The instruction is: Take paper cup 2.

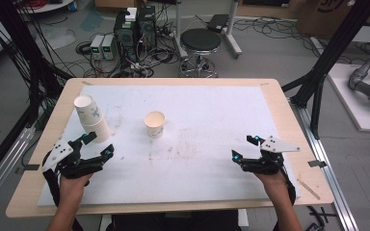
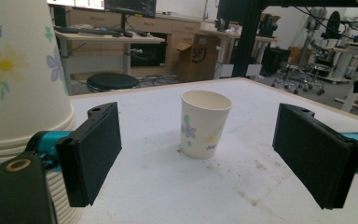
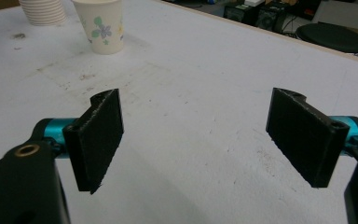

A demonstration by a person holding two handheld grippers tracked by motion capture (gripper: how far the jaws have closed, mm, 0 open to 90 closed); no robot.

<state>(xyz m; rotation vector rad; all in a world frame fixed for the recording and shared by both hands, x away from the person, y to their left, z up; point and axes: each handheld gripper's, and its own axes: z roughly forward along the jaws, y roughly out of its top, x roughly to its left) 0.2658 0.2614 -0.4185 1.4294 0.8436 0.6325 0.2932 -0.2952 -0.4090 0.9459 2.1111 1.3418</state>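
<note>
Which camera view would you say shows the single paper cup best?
The left gripper view: the single cup stands upright, centred, its flower print clear. The high view shows it small; the right gripper view cuts its rim at the frame's top.

Beyond the table (image 1: 274, 96), a black stool (image 1: 200, 41), computer towers (image 1: 135, 29), tangled floor cables (image 1: 101, 65).

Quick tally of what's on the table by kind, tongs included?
Stack of paper cups: 1 (cups in it too many to count)
Single paper cup: 1
Tongs: 2, left tongs and right tongs, both open with nothing between the jaws
Total: 4
</note>
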